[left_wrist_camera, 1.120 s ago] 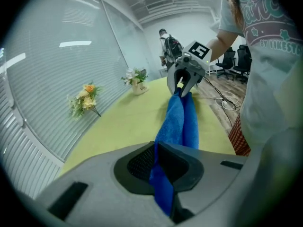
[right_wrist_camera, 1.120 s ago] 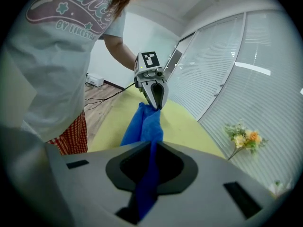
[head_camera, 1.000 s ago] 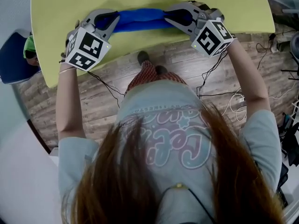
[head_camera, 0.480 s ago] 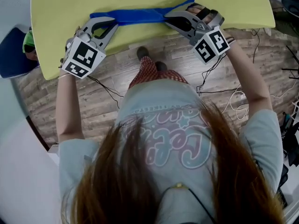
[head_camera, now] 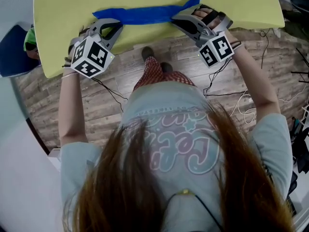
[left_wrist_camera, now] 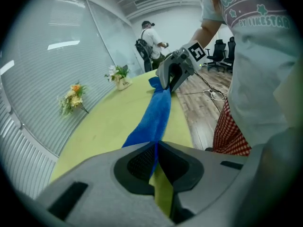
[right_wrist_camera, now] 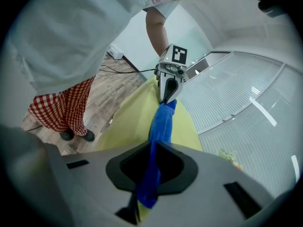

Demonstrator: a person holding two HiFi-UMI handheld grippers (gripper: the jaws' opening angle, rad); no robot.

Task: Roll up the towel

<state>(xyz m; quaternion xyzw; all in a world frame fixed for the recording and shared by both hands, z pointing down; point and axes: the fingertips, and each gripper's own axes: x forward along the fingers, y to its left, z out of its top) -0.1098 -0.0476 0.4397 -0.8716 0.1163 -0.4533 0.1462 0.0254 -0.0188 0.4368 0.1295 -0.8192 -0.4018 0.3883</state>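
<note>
My left tongs are pinched almost together on one end of the blue cloth towel. The edge of the fabric is caught between the two grey jaws, and a sliver of the rounded yellow-green bench shows under the nip. My right tongs are closed just as narrowly on the other end, where a short tail of blue cloth hangs out behind the jaws.

Between the two tongs the towel is drawn into a long, narrow band, bunched along its length. It runs over the bench close to the edge nearest me. In the head view it goes from left to right, and at the right end a small pointed tip sticks up past my right tongs. I cannot tell whether the band rests on the bench top or hangs just above it.

Both tongs reach in from my side of the bench and angle downward, well apart, one at each end of the towel.

Below the bench edge is the wood-plank floor, with thin black cables trailing across it. My red-and-white checked trousers and dark shoes are beside the bench. On its far side, two small bunches of flowers stand against the slatted window wall. A person with a backpack stands beyond the far end of the bench.
</note>
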